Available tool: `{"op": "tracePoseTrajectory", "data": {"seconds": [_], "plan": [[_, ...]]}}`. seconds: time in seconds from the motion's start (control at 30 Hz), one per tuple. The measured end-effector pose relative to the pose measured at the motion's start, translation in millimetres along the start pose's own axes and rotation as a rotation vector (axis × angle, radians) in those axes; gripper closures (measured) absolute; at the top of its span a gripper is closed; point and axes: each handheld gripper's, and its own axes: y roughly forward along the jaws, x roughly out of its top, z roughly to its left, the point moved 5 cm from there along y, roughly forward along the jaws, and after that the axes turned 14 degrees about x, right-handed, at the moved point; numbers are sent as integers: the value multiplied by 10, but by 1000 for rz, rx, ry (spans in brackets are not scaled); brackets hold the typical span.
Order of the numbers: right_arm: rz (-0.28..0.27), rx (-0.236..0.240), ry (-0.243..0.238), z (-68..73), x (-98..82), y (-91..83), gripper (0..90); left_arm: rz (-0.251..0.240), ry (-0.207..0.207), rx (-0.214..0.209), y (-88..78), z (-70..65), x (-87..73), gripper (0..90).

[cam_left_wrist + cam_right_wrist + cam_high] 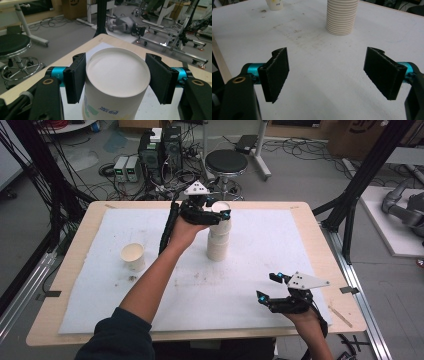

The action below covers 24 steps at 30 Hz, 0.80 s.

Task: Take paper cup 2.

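Low in the high view, the white mat spreads over the wooden table. At upper centre the cup stack stands, its inverted top cup clamped between the left gripper's jaws. A single cup sits left. Lower right, the right gripper hovers, jaws wide apart.
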Motion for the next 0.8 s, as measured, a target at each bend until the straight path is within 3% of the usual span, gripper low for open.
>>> {"op": "tracePoseTrajectory", "data": {"seconds": [0.4,0.73,0.8], "plan": [[-3,2,-6,17,19,3,209,-112,-29,8,-340,68,264,360],[-5,23,-13,34,34,28,209,-147,-34,-14,-691,107,259,360],[-6,31,-12,49,41,36,209,-160,-40,-37,-767,102,260,360]]}}
